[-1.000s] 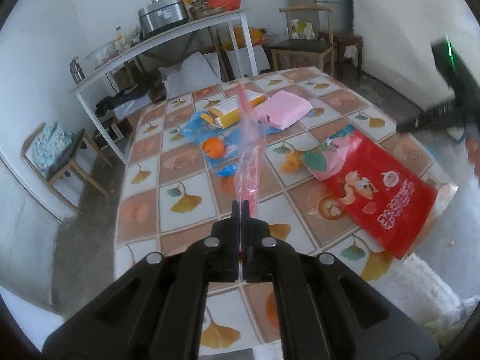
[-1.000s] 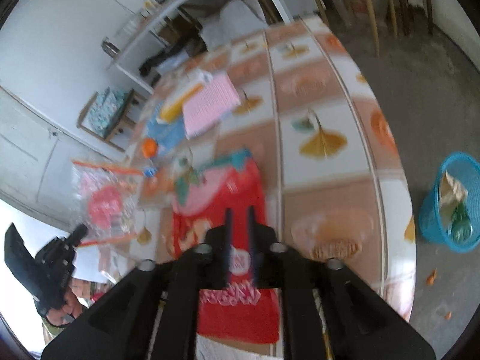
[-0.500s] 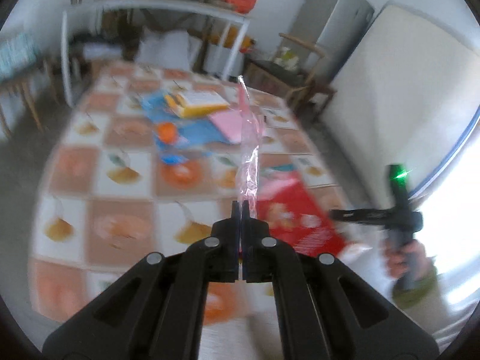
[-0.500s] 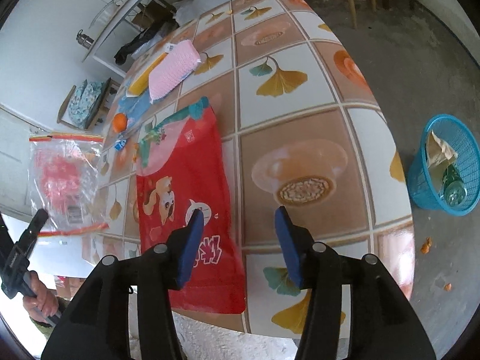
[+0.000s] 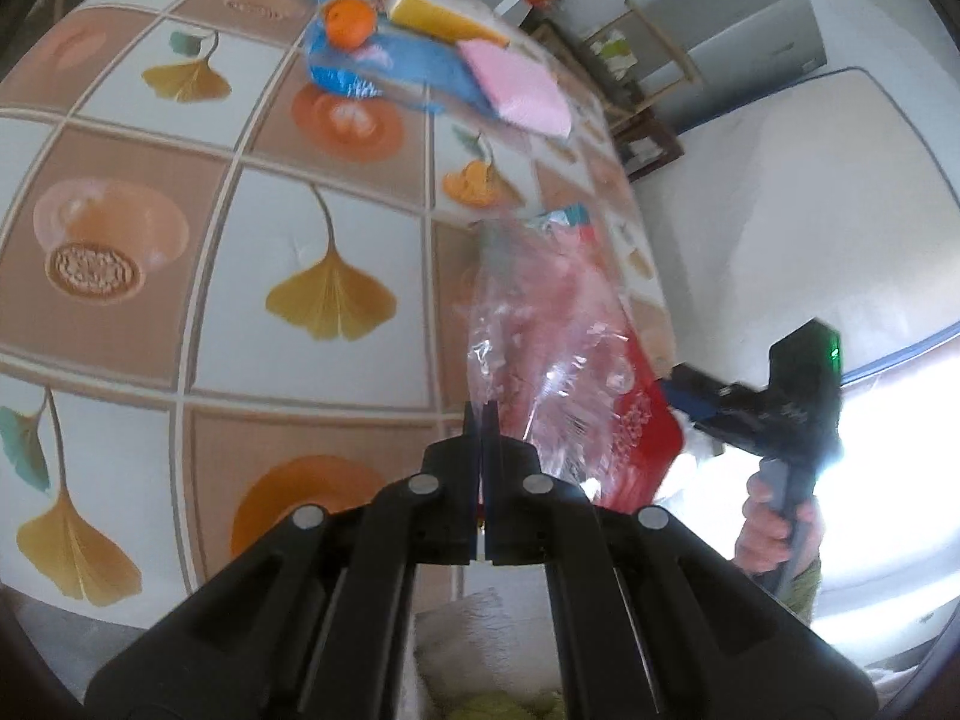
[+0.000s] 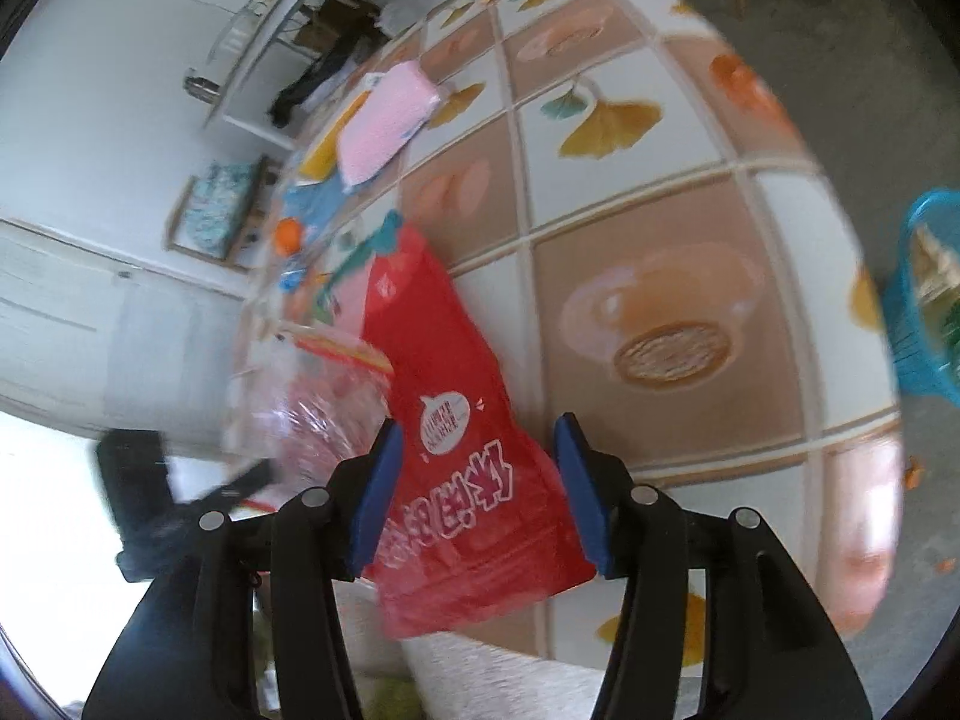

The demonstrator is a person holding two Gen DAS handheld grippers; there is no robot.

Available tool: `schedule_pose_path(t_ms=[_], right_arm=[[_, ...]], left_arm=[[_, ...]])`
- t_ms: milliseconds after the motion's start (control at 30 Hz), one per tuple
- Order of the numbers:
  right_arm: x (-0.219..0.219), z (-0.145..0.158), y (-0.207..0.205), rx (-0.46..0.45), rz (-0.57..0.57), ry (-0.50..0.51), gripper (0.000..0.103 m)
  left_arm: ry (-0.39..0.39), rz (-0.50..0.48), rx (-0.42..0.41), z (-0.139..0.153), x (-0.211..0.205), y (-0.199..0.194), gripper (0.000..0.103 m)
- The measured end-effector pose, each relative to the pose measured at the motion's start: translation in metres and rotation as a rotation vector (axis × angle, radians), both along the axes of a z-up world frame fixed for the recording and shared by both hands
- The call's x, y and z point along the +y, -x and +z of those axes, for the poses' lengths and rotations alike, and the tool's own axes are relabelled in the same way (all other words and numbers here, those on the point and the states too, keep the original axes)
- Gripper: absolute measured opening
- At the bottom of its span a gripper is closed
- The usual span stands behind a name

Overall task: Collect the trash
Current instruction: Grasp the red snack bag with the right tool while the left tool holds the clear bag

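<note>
My left gripper (image 5: 480,414) is shut on a clear plastic zip bag (image 5: 540,324) with pink content, held just above the table's near edge. The bag also shows in the right wrist view (image 6: 312,396), left of my right gripper. My right gripper (image 6: 477,450) is open, its blue pads on either side of the near end of a red snack bag (image 6: 456,420) that lies flat and overhangs the table edge. The red bag shows under the clear bag in the left wrist view (image 5: 642,420). My right gripper (image 5: 708,396) also appears there at the right.
The tiled table (image 5: 180,228) carries an orange (image 5: 348,21), a blue wrapper (image 5: 384,66), a yellow box (image 5: 438,15) and a pink cloth (image 5: 516,87) at its far side. A blue waste basket (image 6: 927,294) with trash stands on the floor to the right.
My left gripper has swung down and to the right with the clear bag, close to the red bag. My right gripper has opened wide and moved in over the red bag's near end.
</note>
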State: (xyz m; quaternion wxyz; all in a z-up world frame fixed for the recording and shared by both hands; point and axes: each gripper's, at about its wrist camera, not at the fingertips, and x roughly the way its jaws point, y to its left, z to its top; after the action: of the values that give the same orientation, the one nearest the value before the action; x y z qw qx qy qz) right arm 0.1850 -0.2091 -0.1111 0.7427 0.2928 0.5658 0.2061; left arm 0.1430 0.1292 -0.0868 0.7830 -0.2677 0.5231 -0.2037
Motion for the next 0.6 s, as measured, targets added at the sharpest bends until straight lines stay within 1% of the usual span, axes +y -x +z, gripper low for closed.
schedule_pose_path(t_ms=[100,167,200,267,333,400,467,600], right_arm=[[-0.002,-0.006,0.000,0.023,0.007,-0.099,0.051],[-0.002,-0.012,-0.001,0.046,0.025,-0.185,0.051],[0.000,-0.015,-0.001,0.059,0.045,-0.235,0.051],[0.005,-0.020,0.001,0.078,0.086,-0.305,0.051],[0.009,-0.021,0.003,0.082,0.102,-0.305,0.051],[0.010,-0.021,0.005,0.083,0.100,-0.298,0.051],[0.008,-0.021,0.008,0.083,0.100,-0.324,0.051],[0.007,-0.017,0.016,0.080,0.136,-0.360,0.051]], left_arm=[[-0.033,-0.010,0.002,-0.006,-0.006,0.002,0.000],[-0.047,-0.013,0.002,-0.008,-0.008,0.001,0.000],[-0.053,-0.014,0.002,-0.008,-0.009,0.001,0.000],[-0.073,-0.013,-0.003,-0.010,-0.013,0.001,0.000],[-0.088,-0.013,-0.018,-0.009,-0.016,0.002,0.000],[-0.086,-0.009,-0.021,-0.009,-0.016,0.001,0.000],[-0.082,-0.007,-0.024,-0.010,-0.016,0.002,0.000],[-0.099,-0.009,-0.039,-0.009,-0.019,0.000,0.000]])
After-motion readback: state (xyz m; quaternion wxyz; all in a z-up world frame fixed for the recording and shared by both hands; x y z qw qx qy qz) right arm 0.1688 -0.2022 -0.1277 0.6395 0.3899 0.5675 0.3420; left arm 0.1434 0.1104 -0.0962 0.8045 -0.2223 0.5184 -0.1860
